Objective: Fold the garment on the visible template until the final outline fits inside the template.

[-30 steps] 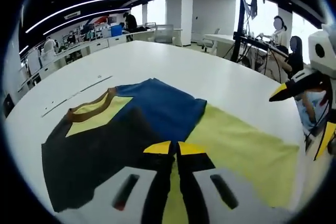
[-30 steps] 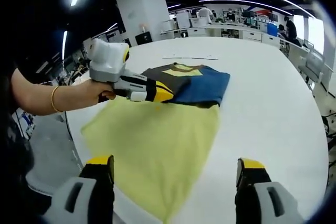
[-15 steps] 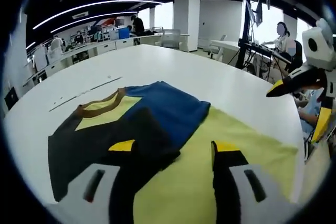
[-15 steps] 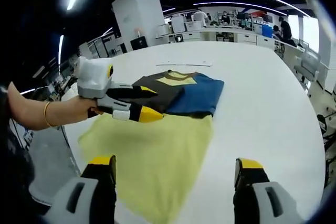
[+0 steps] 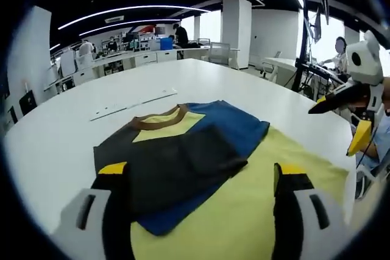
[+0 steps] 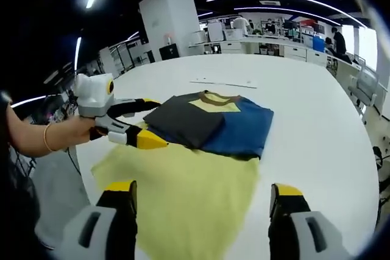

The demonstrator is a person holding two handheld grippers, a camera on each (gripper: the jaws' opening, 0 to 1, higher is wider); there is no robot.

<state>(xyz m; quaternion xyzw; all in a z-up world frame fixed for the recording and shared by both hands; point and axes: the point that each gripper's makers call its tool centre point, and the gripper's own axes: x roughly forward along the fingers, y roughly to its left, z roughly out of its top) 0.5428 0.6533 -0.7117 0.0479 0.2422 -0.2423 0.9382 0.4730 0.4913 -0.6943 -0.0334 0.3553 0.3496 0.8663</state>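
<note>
The garment [image 5: 183, 156] lies folded on the white table [image 5: 55, 144]: a black panel on top, blue underneath, a yellow patch under a brown collar at its far end. Its near edge overlaps a yellow template sheet [image 5: 268, 205]. My left gripper [image 5: 201, 172] hovers open just before the black fold, holding nothing. My right gripper [image 5: 332, 131] comes in from the right, open and off the cloth. In the right gripper view the garment [image 6: 213, 123] sits at the far end of the template [image 6: 189, 187]. The left gripper [image 6: 152, 123] is open at its left corner, and my right gripper [image 6: 202, 188] is open above the template.
A thin strip [image 5: 134, 103] lies on the table beyond the collar, also seen as the strip [image 6: 222, 82]. A hand [image 6: 67, 135] holds the left gripper. The table edge [image 6: 365, 150] runs along the right. Desks, pillars and people fill the room behind.
My left gripper went from shut over the garment's near edge to wide open and drew back. The black panel now lies flat on the blue. The right gripper stayed open.
</note>
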